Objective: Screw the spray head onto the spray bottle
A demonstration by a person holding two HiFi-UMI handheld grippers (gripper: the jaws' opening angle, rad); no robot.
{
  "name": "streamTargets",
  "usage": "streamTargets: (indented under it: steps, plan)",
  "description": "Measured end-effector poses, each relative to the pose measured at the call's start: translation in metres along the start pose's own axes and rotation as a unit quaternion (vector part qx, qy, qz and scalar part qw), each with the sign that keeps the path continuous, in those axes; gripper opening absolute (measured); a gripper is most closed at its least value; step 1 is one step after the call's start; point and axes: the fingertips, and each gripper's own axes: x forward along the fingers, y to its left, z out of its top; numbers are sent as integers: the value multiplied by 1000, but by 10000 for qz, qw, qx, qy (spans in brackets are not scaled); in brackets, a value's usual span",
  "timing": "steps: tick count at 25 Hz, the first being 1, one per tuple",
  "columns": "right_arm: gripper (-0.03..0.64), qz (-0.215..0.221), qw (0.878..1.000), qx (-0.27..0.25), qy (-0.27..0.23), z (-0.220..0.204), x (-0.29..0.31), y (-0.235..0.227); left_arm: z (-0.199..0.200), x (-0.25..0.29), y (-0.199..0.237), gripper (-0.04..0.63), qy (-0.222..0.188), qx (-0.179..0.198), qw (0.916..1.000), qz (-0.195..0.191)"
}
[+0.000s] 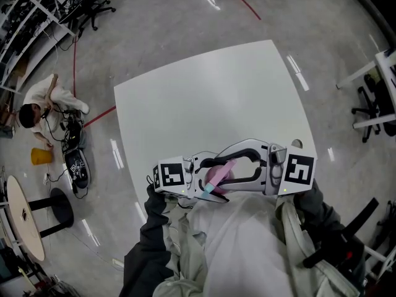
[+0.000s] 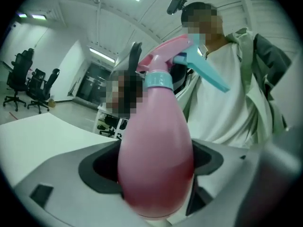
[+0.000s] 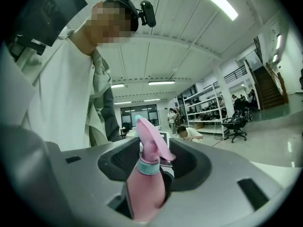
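Observation:
A pink spray bottle hangs over the white table's near edge, close to the person's chest. My left gripper is shut on its rounded body. The pink spray head, with its teal collar and teal trigger, sits on the bottle's neck. My right gripper reaches in from the right, and its jaws stand around the spray head. A small gap shows on the head's right side in the right gripper view, so I read this gripper as open.
The table holds nothing else in view. A person crouches on the floor at the far left beside a black device and a yellow item. A round side table stands lower left, an office chair at the right.

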Motion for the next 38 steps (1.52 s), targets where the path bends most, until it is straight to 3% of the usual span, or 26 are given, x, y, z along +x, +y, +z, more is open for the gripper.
streamTargets:
  steps: [4,6,8,11,14,17,18,19,21,24,26,30,33,34,36,38]
  plan:
    - [176,0,9999,23,-158,1,-5,1,3,-5,1,433,-394,-37,9992,9]
    - [101,36,9995,89,-290,3,-12,0,10,-13,0,434,-860,-143,9962,-51]
    - [92,31,9990,193,-397,5,-18,-1,19,-28,0,434,-1405,-144,9900,44]
    - [83,-161,9982,264,-516,9,-20,-9,24,-53,13,433,-1857,-93,9800,708]
    - [78,-705,9957,167,-584,12,-26,-32,7,-83,35,433,-1915,-169,9672,1659]
    - [78,-1586,9873,-124,-26,-9,-37,-67,-20,-117,60,432,-1899,-386,9381,2870]
    - [78,-1962,9795,-286,343,-24,-39,-82,-29,-128,66,400,-1872,-449,9255,3261]
    - [78,-2321,9691,-444,705,-41,-40,-97,-37,-137,71,302,-1851,-491,9125,3614]
    - [78,-2833,9503,-687,1094,-68,-38,-122,-48,-148,77,224,-1823,-496,8851,4253]
    - [78,-3217,9416,-736,666,-88,-39,-141,-57,-150,84,13,-1599,-302,8450,5094]
    - [78,-3399,9376,-669,316,-96,-41,-146,-62,-143,86,8,-1437,-196,8319,5356]
    - [80,-3389,9373,-662,470,-122,-30,-144,-78,-131,90,8,-1372,-323,8225,5510]
    - [80,-3565,9321,-583,255,-126,-33,-146,-86,-129,96,8,-1386,-444,8153,5604]
    - [107,-3612,9307,-561,106,-125,-36,-148,-87,-128,99,8,-1387,-470,8141,5620]
    - [248,-3666,9292,-434,-193,-123,-44,-147,-89,-125,102,8,-1372,-506,8142,5618]
    - [261,-3825,9233,-217,-260,-130,-57,-144,-93,-122,102,8,-1352,-547,8167,5583]
